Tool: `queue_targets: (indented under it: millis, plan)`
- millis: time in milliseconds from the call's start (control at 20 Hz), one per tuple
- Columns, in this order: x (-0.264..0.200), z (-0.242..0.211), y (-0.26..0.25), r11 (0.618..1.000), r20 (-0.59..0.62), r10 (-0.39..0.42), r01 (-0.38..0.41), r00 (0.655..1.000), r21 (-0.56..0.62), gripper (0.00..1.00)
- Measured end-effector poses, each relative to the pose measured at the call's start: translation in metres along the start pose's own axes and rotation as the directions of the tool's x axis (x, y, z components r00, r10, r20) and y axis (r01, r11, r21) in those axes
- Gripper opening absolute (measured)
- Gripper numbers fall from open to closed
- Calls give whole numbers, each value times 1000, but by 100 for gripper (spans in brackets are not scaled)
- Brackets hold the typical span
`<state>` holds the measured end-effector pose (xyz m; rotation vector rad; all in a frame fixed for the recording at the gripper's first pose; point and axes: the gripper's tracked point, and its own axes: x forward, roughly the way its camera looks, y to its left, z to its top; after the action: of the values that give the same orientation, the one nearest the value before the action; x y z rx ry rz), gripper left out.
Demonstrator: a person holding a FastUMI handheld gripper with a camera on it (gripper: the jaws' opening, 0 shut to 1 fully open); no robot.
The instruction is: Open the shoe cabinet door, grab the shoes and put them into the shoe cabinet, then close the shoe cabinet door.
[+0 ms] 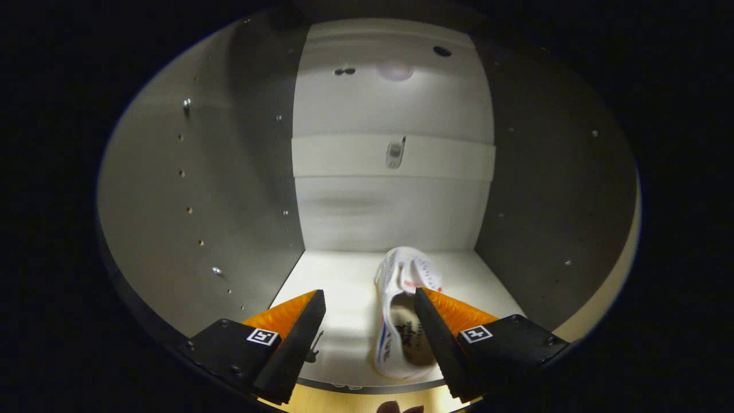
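The gripper (370,304) stands released, its two fingers spread wide and holding nothing, probably because the shoe (401,310) has been set down. The white shoe lies on the cabinet floor (338,287) by the right finger, its heel near, its toe pointing toward the back wall (390,212). Farther in, the shoe cabinet (172,201) rises with a cross rail and peg-holed sides.

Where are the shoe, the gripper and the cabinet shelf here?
shoe (401,310): gripper view, white upper beside the right finger.
gripper (370,301): gripper view, open gap between fingertips.
cabinet shelf (344,287): gripper view, bare white floor left of the shoe.
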<state>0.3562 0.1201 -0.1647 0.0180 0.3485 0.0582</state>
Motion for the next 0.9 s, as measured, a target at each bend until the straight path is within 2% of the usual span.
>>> queue_targets:
  millis: [350,550,650,900]
  plan:
    - [-129,53,-19,998,181,-67,64,981,21,98]
    - [-208,54,-35,994,242,-108,103,964,34,98]
    - [-247,49,-44,992,271,-123,129,955,-6,98]
    - [-339,37,-63,992,313,-123,129,942,2,98]
